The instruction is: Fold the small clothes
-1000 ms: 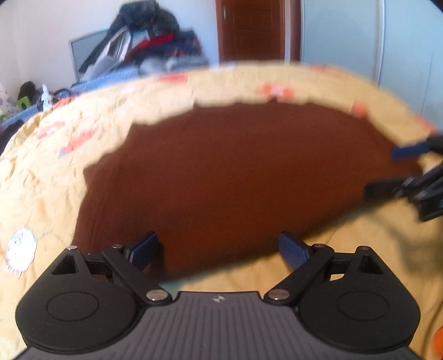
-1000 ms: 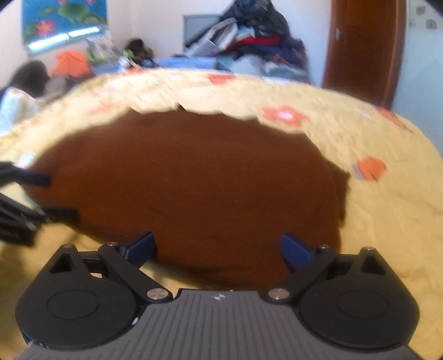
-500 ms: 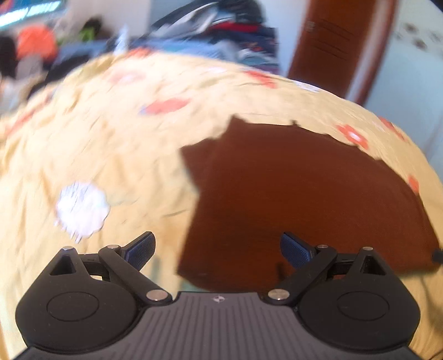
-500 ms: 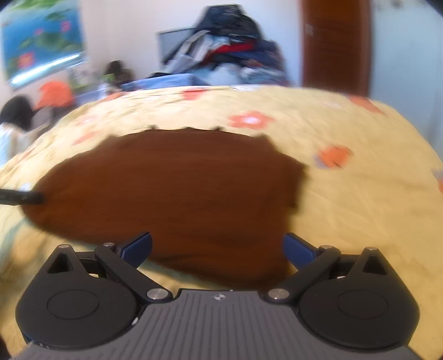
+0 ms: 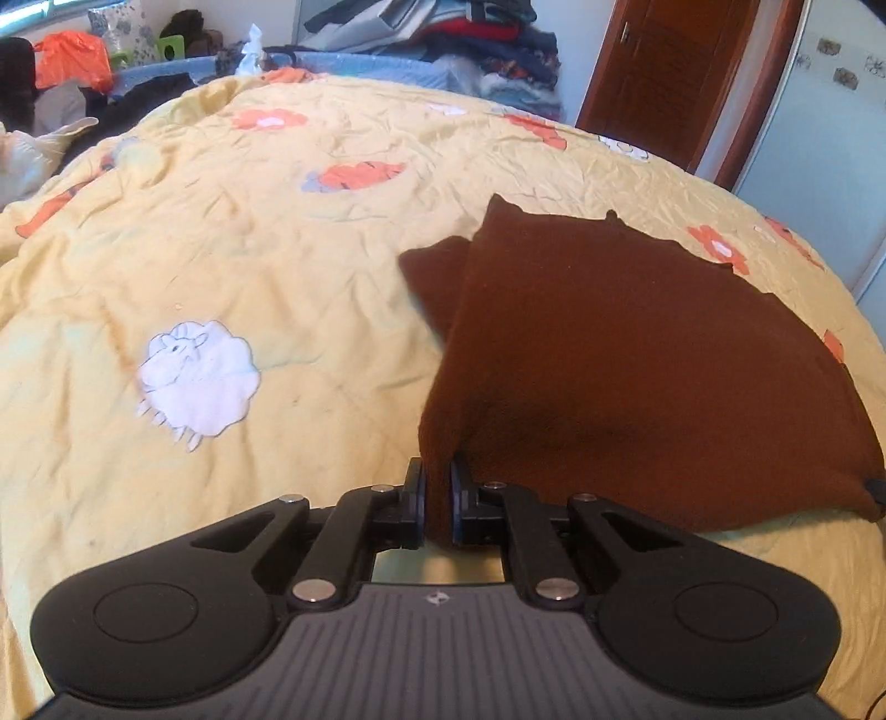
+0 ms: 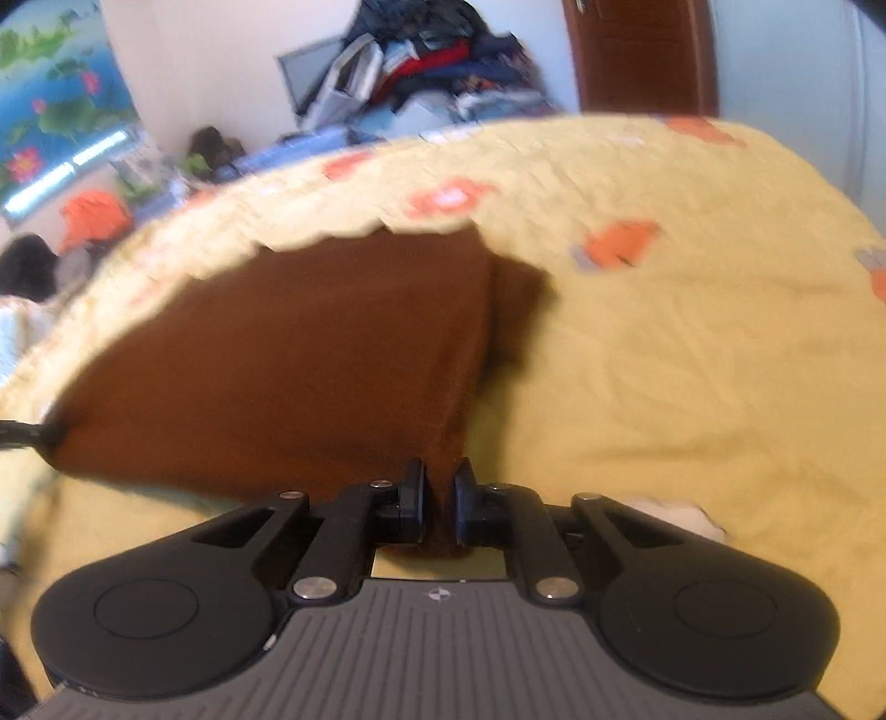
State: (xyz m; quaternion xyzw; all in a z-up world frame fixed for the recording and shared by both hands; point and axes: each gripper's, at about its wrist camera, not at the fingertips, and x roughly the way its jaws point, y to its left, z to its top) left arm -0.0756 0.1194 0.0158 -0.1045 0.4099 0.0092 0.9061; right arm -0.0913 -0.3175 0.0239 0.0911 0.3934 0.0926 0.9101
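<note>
Brown garment (image 5: 637,354) corners are pinched tight in both grippers: the left gripper (image 5: 436,487) clamps the near left corner, the right gripper (image 6: 439,487) the near right corner, cloth bunched between each pair of closed fingers. The garment lies spread on a yellow quilt (image 5: 277,266) patterned with orange flowers and a white sheep (image 5: 196,382). Piled clothes (image 5: 443,33) and a wooden door (image 5: 659,72) stand beyond the bed.
</note>
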